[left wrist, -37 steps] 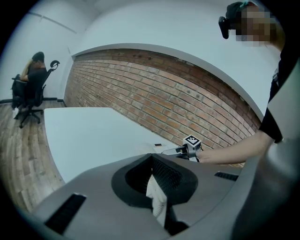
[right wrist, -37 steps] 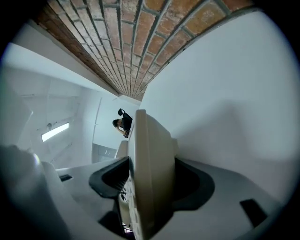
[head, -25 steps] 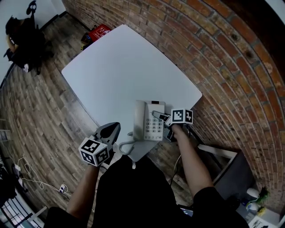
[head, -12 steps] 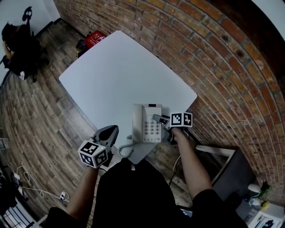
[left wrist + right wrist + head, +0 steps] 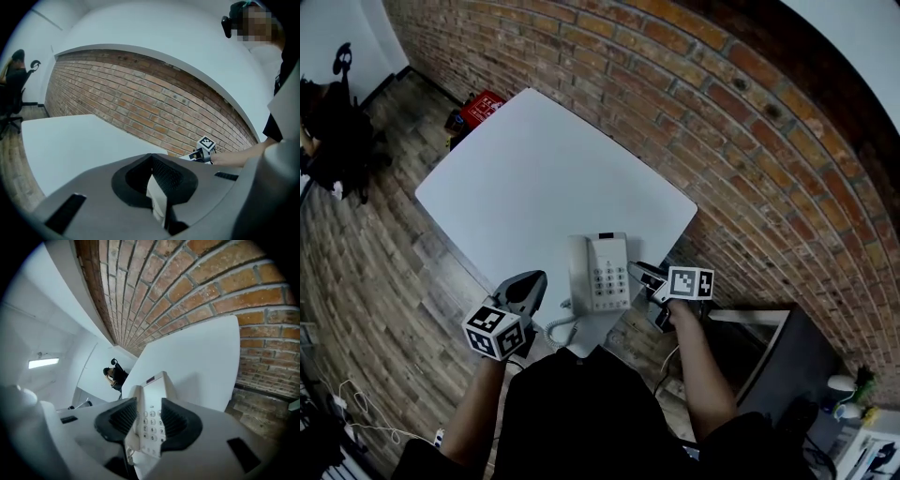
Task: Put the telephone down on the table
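Note:
The white telephone (image 5: 600, 272) lies flat on the white table (image 5: 544, 178), near its front corner, handset on the cradle. Its coiled cord (image 5: 563, 324) hangs off the near edge. My right gripper (image 5: 635, 271) hovers just right of the phone and apart from it. In the right gripper view the telephone (image 5: 149, 416) shows past the jaws of my right gripper (image 5: 143, 417), which are closing without touching it. My left gripper (image 5: 538, 279) is shut with nothing in it, at the table's near left edge. In the left gripper view, my left gripper (image 5: 152, 180) shows only a white sliver between its pads.
A brick wall (image 5: 741, 122) runs close behind the table's right side. A red box (image 5: 484, 105) lies on the wooden floor beyond the far corner. A dark open box (image 5: 769, 347) stands to my right. A person sits on an office chair (image 5: 333, 122) far left.
My right gripper has drawn back off the telephone's right side toward me and its jaws have narrowed. The telephone stays on the table. My left gripper has hardly moved.

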The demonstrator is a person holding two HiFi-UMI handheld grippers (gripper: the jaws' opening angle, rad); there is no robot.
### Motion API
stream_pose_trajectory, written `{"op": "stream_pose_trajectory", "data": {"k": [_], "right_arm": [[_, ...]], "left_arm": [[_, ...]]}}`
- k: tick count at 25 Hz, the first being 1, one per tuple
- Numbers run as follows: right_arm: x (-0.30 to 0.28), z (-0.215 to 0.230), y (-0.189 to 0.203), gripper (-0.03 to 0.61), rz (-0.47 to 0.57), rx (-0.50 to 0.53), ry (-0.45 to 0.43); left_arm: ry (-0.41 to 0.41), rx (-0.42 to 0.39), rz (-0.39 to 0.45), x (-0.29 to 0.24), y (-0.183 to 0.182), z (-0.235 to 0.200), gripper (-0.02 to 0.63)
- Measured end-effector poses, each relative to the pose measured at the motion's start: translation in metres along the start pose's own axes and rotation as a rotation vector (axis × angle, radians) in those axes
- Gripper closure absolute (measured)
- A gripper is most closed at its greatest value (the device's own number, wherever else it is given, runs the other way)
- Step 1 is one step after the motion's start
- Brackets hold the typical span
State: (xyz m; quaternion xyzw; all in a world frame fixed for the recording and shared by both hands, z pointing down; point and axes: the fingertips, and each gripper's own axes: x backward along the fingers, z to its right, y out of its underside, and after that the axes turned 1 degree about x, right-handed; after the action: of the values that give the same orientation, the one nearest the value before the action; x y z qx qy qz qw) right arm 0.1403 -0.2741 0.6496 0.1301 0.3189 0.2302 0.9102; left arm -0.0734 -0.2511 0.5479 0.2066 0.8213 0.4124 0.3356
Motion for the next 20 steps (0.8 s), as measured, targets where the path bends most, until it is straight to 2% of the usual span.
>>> {"op": "stream_pose_trajectory", "data": {"k": [2,3,8,10,13,16,20], "right_arm": [[0.012,-0.012,0.003,0.484,0.039,0.03,-0.01],[0.017,-0.02,0.005,0.511,0.063,0.041,-0.019],[0.051,-0.07,0.005,0.54,0.244,0.108,-0.102],[0.069,-0.086,0.002,0.548,0.33,0.136,-0.098],[0.093,-0.097,0.003,0.554,0.415,0.178,-0.048],[0.113,-0.103,0.006,0.555,0.459,0.219,-0.008],[0.129,-0.111,0.01,0.557,0.459,0.296,0.027]], "left_arm": [[0.019,-0.012,0.006,-0.002,-0.007,0.006,0.6],[0.028,-0.018,0.01,-0.002,-0.01,0.009,0.6],[0.073,-0.046,0.019,-0.003,-0.02,0.026,0.6],[0.089,-0.055,0.023,-0.002,-0.023,0.034,0.6],[0.108,-0.06,0.027,0.001,-0.025,0.043,0.6],[0.122,-0.067,0.029,0.003,-0.026,0.049,0.6],[0.116,-0.074,0.039,0.004,-0.029,0.047,0.6]]}}
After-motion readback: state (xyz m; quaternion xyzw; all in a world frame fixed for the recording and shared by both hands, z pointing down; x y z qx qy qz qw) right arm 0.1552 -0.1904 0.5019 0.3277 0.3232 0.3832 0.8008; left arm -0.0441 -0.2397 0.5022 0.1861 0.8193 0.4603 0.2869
